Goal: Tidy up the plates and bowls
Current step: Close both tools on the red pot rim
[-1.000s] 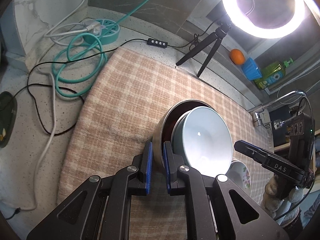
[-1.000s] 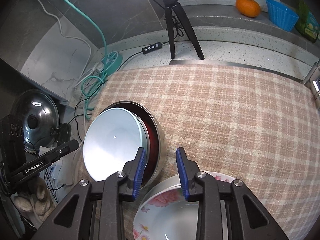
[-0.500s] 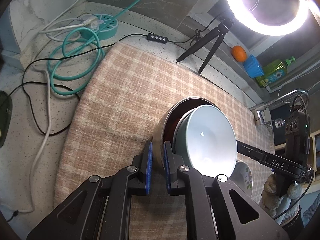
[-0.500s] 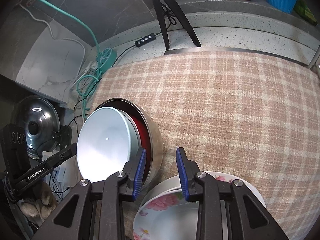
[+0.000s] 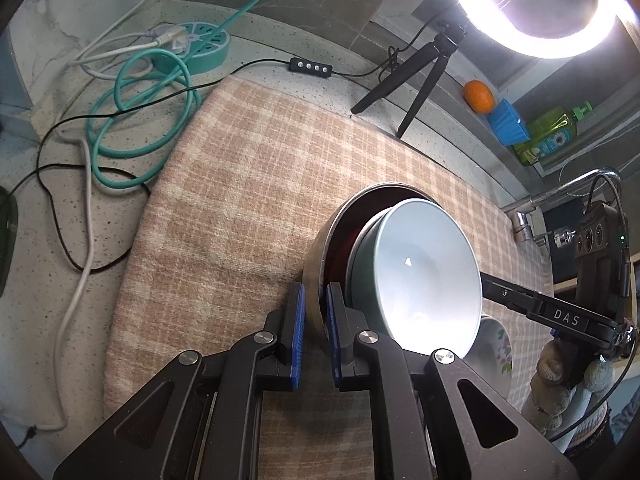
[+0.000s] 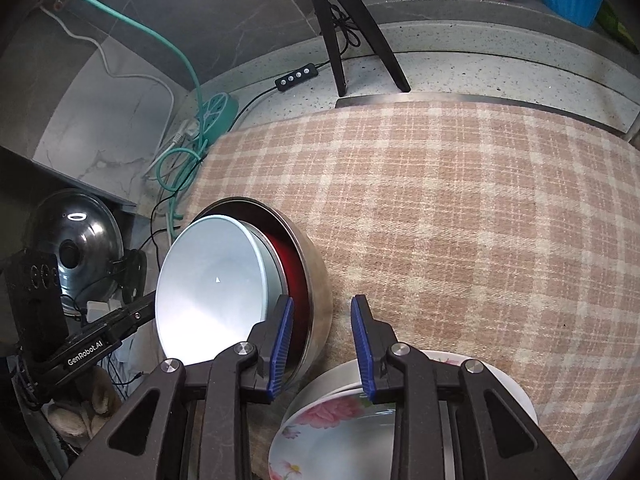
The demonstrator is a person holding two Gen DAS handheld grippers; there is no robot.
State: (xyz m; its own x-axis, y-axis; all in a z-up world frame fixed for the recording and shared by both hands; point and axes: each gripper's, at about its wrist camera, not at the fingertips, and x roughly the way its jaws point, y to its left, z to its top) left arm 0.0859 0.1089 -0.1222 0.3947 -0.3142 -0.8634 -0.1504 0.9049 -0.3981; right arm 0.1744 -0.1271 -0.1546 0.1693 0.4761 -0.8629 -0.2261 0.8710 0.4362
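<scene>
Mounted close above the checked cloth (image 5: 248, 208), facing forward along each pair of tongs from opposite sides, both sharing the nested bowls (image 5: 424, 276) and tripod (image 6: 344, 28).

"DAS" on right tongs (image 5: 566, 317), "GenRobot.AI" on left tongs (image 6: 86, 353)

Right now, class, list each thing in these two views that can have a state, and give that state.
left gripper: shut on steel bowl's rim
right gripper: open, empty
steel bowl: tilted, gripped
pale blue bowl: nested in steel bowl
floral plates: stacked on cloth
ring light: switched on
</scene>
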